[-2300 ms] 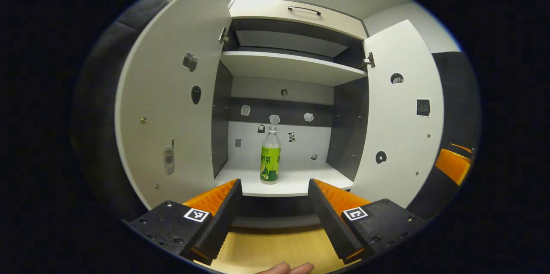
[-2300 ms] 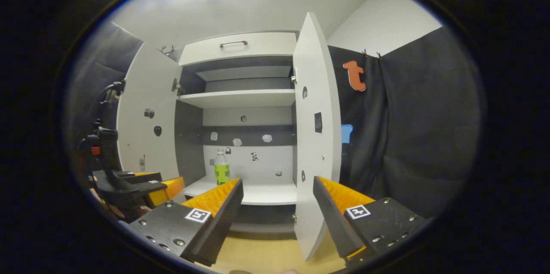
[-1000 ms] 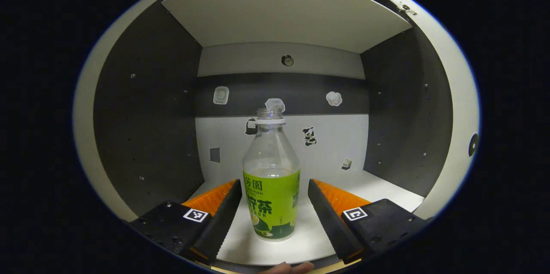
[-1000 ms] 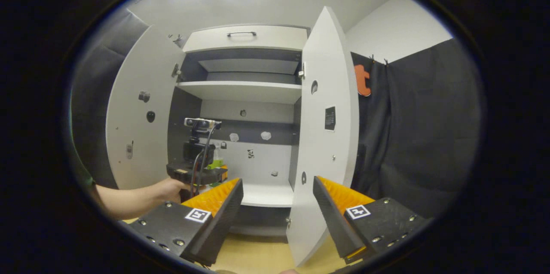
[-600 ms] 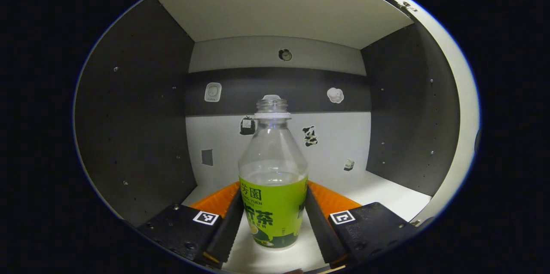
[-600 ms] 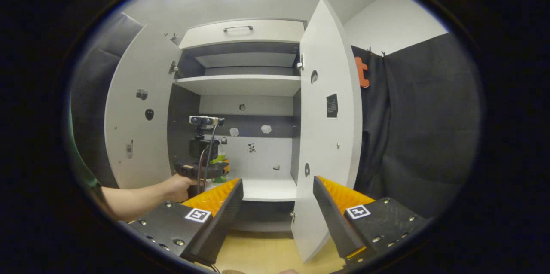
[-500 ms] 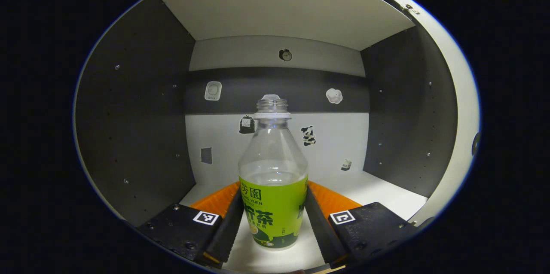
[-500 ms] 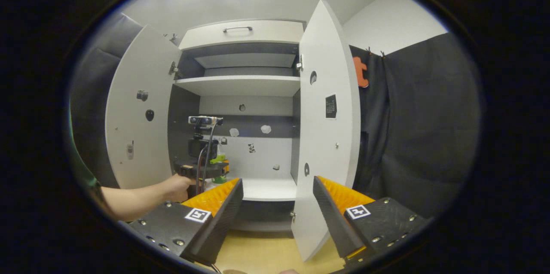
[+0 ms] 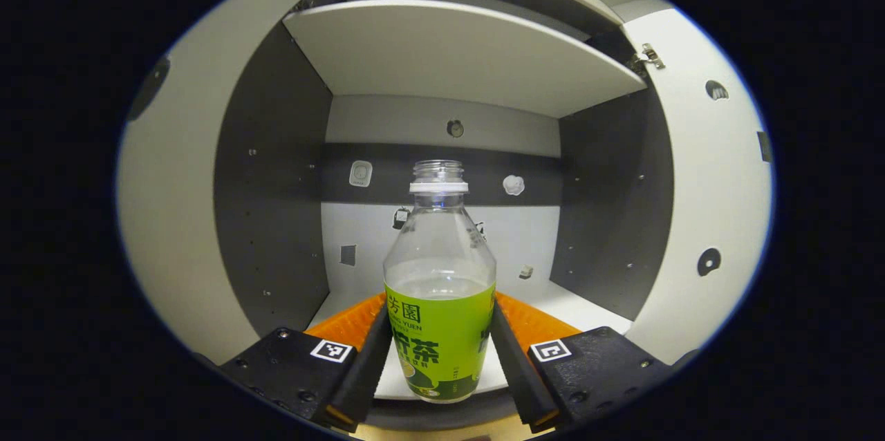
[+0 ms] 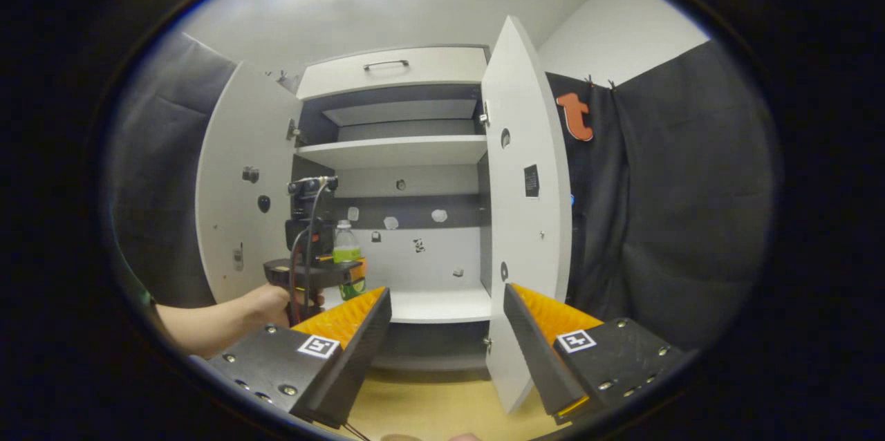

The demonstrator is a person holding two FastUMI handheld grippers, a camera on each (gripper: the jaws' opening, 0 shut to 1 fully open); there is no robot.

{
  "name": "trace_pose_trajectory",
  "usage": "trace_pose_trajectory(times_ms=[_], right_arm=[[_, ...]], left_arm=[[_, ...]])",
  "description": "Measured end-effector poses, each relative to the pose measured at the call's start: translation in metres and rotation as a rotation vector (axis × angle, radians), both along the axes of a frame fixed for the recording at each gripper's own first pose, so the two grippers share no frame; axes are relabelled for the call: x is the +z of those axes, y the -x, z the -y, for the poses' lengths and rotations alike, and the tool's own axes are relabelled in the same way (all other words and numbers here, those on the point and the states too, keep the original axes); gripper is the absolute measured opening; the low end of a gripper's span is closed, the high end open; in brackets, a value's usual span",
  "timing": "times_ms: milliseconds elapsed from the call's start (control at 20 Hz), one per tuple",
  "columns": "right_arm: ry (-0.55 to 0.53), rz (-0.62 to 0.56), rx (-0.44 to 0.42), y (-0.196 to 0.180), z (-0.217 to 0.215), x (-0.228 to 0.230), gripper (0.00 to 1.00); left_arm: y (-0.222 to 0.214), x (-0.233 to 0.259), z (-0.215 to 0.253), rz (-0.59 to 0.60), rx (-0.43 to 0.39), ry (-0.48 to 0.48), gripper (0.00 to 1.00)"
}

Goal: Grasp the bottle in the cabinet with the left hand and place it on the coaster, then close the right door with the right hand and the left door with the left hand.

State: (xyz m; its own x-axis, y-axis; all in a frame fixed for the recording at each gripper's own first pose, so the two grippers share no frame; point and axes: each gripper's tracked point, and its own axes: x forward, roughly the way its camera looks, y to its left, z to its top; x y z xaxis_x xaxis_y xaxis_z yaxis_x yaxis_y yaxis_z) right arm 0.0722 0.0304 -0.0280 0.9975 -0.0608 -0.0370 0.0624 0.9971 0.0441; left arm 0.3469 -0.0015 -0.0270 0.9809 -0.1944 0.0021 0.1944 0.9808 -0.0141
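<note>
Bottle [image 9: 440, 303] upright, neck up, left tongs [image 9: 438, 358] clamping

L tongs [image 9: 440, 351] clamped, R tongs [image 10: 446, 330] agape

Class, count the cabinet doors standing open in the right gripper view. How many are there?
2: the left door swung out beside the held bottle, and the right door standing edge-on ahead of the right gripper.
</note>
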Motion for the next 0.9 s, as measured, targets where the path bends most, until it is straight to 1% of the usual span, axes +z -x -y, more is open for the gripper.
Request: trace_pose_trajectory(times_ms=[100,150,350,550,600,650,850,900], right_arm=[[-0.001,0.003,0.008,0.004,-0.001,0.000,0.99],[-0.006,0.000,0.013,0.007,-0.001,-0.001,0.99],[-0.015,0.001,0.026,0.012,0.000,0.000,0.99],[-0.020,0.011,0.040,0.021,0.001,0.001,0.99],[-0.022,0.013,0.042,0.023,0.001,0.002,0.99],[-0.022,0.016,0.047,0.025,0.002,0.001,0.99],[-0.005,0.016,0.056,0.033,0.006,-0.003,0.99],[0.003,0.016,0.057,0.034,0.008,-0.005,0.94]], left_arm=[[0.024,0.007,-0.004,-0.006,0.016,-0.033,0.79],[0.037,0.013,0.000,0.006,0.007,-0.034,0.79],[0.092,0.031,0.015,0.023,-0.034,0.013,0.78],[0.139,0.036,0.023,0.046,-0.056,0.029,0.78],[0.150,0.032,0.025,0.044,-0.057,0.028,0.80],[0.161,0.026,0.026,0.040,-0.060,0.022,0.78],[0.198,-0.009,0.039,0.009,-0.090,0.023,0.78],[0.205,-0.020,0.043,0.001,-0.101,0.031,0.79]])
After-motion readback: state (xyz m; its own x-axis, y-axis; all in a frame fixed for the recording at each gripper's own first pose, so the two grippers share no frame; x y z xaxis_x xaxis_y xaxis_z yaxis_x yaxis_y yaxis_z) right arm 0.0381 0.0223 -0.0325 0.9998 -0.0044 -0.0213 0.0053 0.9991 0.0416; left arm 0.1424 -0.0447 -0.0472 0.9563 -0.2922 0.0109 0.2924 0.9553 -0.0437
